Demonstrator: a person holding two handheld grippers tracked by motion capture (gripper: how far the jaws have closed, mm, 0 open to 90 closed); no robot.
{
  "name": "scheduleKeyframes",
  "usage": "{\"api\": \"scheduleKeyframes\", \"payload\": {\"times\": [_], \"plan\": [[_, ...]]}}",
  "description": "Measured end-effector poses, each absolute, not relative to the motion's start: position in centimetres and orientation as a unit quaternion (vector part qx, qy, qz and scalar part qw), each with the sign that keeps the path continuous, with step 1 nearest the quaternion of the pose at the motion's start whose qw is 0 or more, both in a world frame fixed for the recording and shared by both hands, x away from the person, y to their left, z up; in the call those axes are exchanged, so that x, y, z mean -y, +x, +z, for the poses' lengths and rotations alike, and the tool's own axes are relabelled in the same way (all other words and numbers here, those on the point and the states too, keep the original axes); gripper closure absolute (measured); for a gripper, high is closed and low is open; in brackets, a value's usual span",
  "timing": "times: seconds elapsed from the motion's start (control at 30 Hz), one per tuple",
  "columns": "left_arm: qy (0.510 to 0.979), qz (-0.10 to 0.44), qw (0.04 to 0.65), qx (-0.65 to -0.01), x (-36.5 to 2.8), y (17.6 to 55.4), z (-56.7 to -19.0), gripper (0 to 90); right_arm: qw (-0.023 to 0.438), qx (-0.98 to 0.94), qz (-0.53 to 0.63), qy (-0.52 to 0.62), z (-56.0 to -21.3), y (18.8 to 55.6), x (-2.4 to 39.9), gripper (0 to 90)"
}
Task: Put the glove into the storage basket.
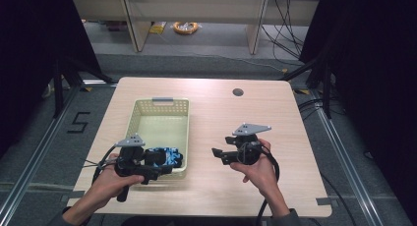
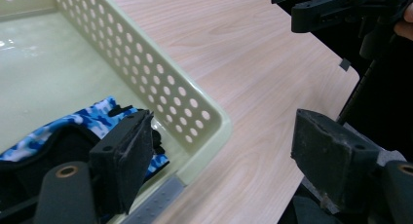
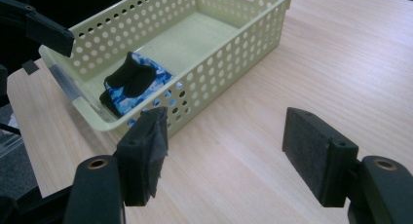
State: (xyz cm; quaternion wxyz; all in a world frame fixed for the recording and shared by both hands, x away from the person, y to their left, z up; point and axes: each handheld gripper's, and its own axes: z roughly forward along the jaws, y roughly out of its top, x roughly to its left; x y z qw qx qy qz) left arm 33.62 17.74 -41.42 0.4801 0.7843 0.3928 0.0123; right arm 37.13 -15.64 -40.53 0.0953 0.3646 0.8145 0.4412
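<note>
A pale green perforated basket [image 1: 187, 130] stands on the left half of the wooden table [image 1: 231, 118]. In its near right corner lies a blue camouflage cloth item with black parts [image 1: 168, 156]. My left gripper [image 1: 160, 164] hovers at that corner, pointing right. In the left gripper view it is open [image 2: 224, 151] across the basket's corner wall [image 2: 160, 83], with the cloth item [image 2: 73, 124] beside its left jaw. My right gripper [image 1: 220, 155] is over bare table right of the basket. It is open [image 3: 229, 151] with nothing between its jaws, facing the basket [image 3: 229, 68] and the cloth item [image 3: 134, 85].
A round cable hole [image 1: 238, 92] sits near the table's far edge. The right gripper [image 2: 341, 9] shows at the top right of the left gripper view. A jaw of the left gripper [image 3: 48, 34] shows over the basket's corner. A yellow coil [image 1: 185, 27] lies on the floor behind.
</note>
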Motion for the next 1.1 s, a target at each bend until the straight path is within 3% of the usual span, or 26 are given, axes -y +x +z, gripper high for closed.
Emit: {"api": "scheduleKeyframes", "payload": {"times": [1.1], "plan": [[0.795,0.026,0.5,-0.342,-16.6,28.2,-45.7,21.2,0.094,-0.796,0.458,0.383,-44.9,31.2,19.5,21.8]]}}
